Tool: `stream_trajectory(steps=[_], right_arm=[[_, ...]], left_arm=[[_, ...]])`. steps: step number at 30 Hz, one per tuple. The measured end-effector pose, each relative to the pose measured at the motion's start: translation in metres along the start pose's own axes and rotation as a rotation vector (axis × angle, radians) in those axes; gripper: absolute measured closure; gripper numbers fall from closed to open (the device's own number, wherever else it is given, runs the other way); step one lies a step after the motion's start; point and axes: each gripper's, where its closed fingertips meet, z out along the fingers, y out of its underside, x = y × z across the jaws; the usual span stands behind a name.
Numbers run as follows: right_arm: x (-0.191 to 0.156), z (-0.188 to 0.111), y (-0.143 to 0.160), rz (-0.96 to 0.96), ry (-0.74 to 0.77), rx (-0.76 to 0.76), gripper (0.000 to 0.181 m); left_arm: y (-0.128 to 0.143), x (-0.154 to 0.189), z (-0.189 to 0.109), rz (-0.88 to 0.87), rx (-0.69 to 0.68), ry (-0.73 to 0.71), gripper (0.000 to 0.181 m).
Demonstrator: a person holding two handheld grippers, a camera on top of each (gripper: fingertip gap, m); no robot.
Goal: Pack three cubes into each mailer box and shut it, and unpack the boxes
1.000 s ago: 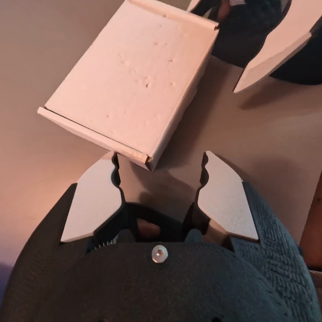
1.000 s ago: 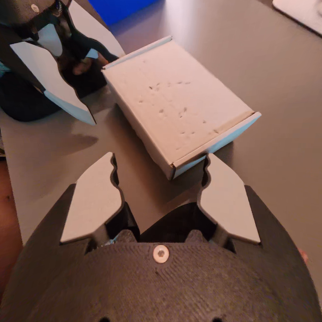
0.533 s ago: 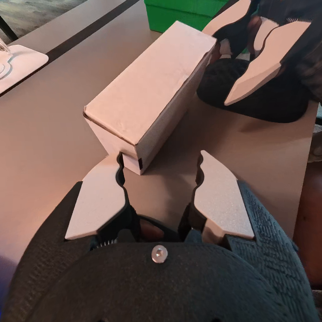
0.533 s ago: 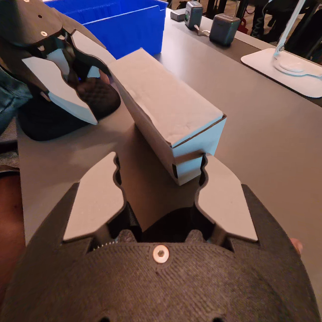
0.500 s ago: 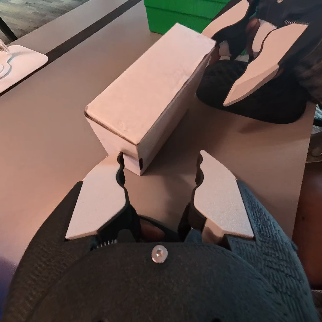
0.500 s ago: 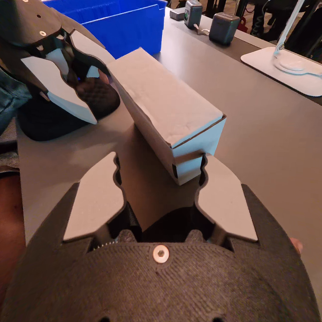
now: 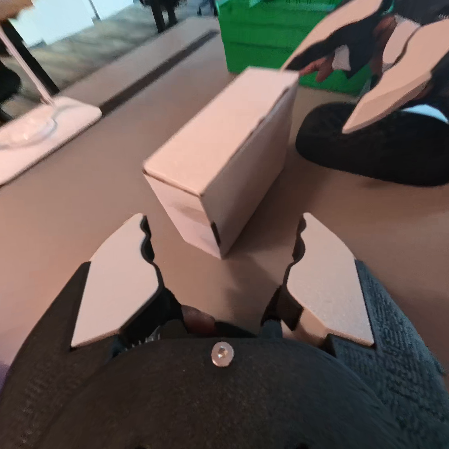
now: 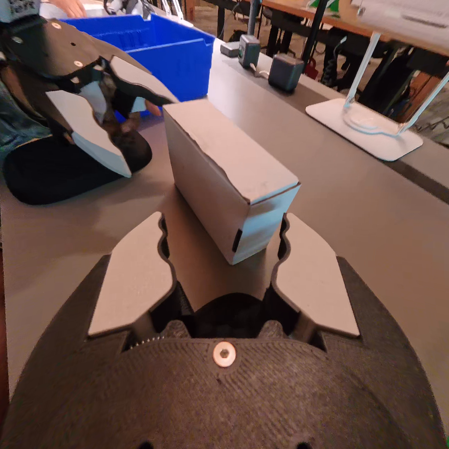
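A shut white mailer box [image 7: 218,150] stands on the brown table [image 7: 73,206], between the two grippers. My left gripper [image 7: 222,218] is open and empty, and the box's near corner lies just ahead of its fingertips. My right gripper [image 8: 222,216] is open and empty at the box's [image 8: 230,170] other end. That end's near corner sits between its fingers, close to the right fingertip [image 8: 286,223]. Each gripper also shows in the other's view, the right one [image 7: 388,80] and the left one [image 8: 104,126]. No cubes are in view.
A green bin [image 7: 267,31] stands behind the box in the left wrist view, and a blue bin [image 8: 170,51] in the right wrist view. A white lamp base [image 8: 364,128] and small grey devices [image 8: 284,70] sit toward the table's far side. The lamp base also shows in the left wrist view [image 7: 36,126].
Both views have swung from looking down on the box to looking low along the table. The left gripper has drawn back a little from the box's corner. Both grippers stay open.
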Motion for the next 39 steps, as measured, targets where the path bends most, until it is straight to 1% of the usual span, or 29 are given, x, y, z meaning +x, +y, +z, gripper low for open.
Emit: stream_trajectory(steps=[1, 4, 6, 10, 13, 15, 19, 21, 22, 26, 30, 34, 37, 39], right_arm=[[0.000, -0.002, -0.006, -0.020, -0.002, 0.014, 0.093], [0.001, -0.005, -0.027, -0.112, -0.018, 0.050, 0.101], [0.000, -0.004, -0.040, -0.182, -0.042, 0.061, 0.109], [0.001, 0.004, -0.050, -0.320, -0.083, 0.046, 0.118], [0.001, 0.012, -0.047, -0.392, -0.113, 0.017, 0.121], [0.000, 0.016, -0.046, -0.414, -0.130, 0.005, 0.121], [0.004, 0.024, -0.041, -0.468, -0.119, -0.036, 0.124], [0.005, 0.027, -0.039, -0.508, -0.100, -0.033, 0.127], [0.006, 0.027, -0.039, -0.530, -0.084, -0.033, 0.129], [0.004, 0.024, -0.039, -0.632, -0.025, -0.024, 0.131], [0.005, 0.017, -0.049, -0.838, 0.114, -0.012, 0.133], [0.001, 0.016, -0.049, -1.009, 0.183, -0.055, 0.135], [0.000, 0.018, -0.053, -1.091, 0.242, -0.071, 0.131], [-0.002, 0.022, -0.055, -1.116, 0.266, -0.081, 0.134]], left_arm=[[-0.009, -0.005, 0.001, 0.013, 0.055, -0.008, 0.064], [-0.035, -0.017, 0.009, -0.010, 0.214, 0.014, 0.056], [-0.042, -0.016, 0.018, -0.047, 0.245, 0.076, 0.054], [-0.027, -0.008, 0.039, 0.003, 0.158, 0.155, 0.047], [-0.026, -0.006, 0.043, 0.025, 0.153, 0.200, 0.047], [-0.024, -0.007, 0.047, 0.031, 0.150, 0.232, 0.052], [-0.009, -0.005, 0.058, 0.085, 0.106, 0.292, 0.067], [-0.002, 0.000, 0.060, 0.108, 0.067, 0.331, 0.075], [-0.002, 0.003, 0.059, 0.125, 0.074, 0.350, 0.088], [-0.002, 0.006, 0.057, 0.148, 0.078, 0.348, 0.091], [-0.001, 0.007, 0.057, 0.143, 0.068, 0.358, 0.092], [0.000, 0.008, 0.057, 0.145, 0.064, 0.362, 0.093], [0.001, 0.008, 0.057, 0.153, 0.054, 0.366, 0.094], [0.001, 0.008, 0.057, 0.157, 0.051, 0.365, 0.094]])
